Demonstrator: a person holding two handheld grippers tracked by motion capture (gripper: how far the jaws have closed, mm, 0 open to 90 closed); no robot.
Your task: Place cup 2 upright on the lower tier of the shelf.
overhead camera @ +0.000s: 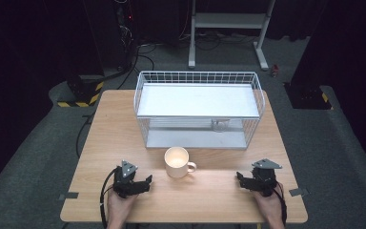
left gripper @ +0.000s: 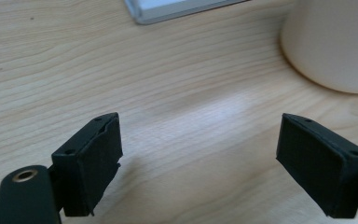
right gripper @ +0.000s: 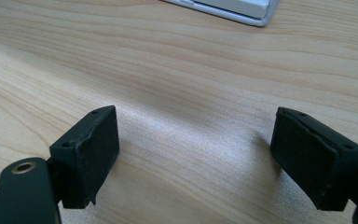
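Observation:
A cream mug (overhead camera: 177,161) stands on the wooden table (overhead camera: 124,129) just in front of a white wire rack (overhead camera: 198,107), its handle pointing right. My left gripper (overhead camera: 147,183) rests near the front edge, left of the mug, and is open. In the left gripper view, the left gripper (left gripper: 200,163) has bare wood between its jaws and the mug (left gripper: 335,42) lies off to the upper right. My right gripper (overhead camera: 241,179) sits right of the mug, also open. In the right gripper view, the right gripper (right gripper: 200,156) has nothing between its pads.
The rack has a white shelf on top and a lower tray; its front corner (left gripper: 168,9) and edge (right gripper: 233,9) show at the top of both gripper views. Beyond the table are cables, a metal stand (overhead camera: 228,24) and dark floor.

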